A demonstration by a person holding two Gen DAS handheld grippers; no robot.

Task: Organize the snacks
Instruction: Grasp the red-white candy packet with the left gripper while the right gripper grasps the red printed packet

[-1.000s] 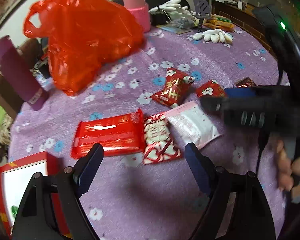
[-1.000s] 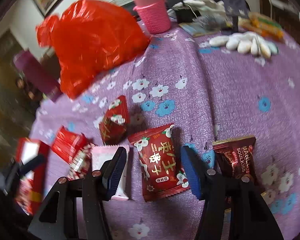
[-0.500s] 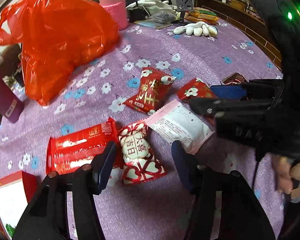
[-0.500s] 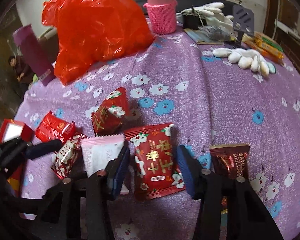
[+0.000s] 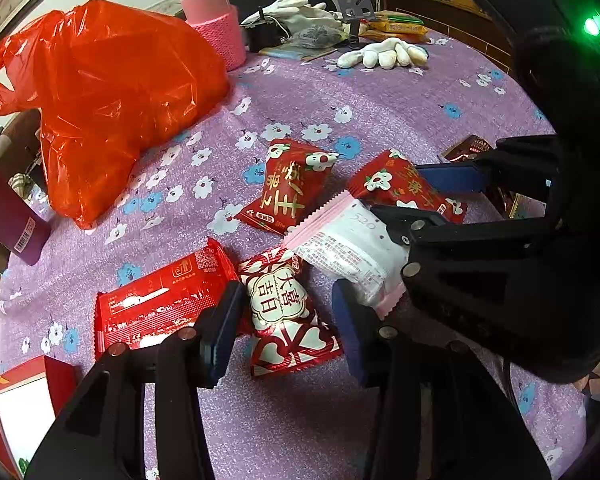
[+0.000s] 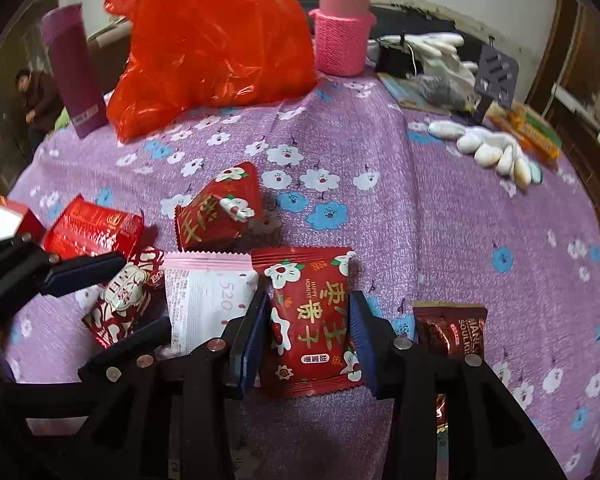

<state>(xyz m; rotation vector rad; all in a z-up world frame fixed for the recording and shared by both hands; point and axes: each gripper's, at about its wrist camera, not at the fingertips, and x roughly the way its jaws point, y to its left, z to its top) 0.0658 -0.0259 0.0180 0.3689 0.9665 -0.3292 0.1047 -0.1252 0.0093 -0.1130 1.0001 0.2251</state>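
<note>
At lower centre of its view, the left gripper point(image 5: 286, 320) is closing around the heart-patterned candy point(image 5: 288, 312), pads not visibly pressing yet; let it close squarely. The right gripper point(image 6: 308, 332) hugs the red date packet point(image 6: 310, 320), seemingly gripping it. Lift both clear of the pink-edged sachet point(image 6: 208, 296) between them; the orange bag point(image 6: 212, 36) sits upper left.

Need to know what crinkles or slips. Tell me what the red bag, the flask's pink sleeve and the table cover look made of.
Red bag: thin glossy plastic, translucent, creased with glare.
Pink sleeve: knitted or crocheted yarn, ribbed matte texture.
Table cover: probably woven fabric, matte, speckled weave, printed flowers.
</note>
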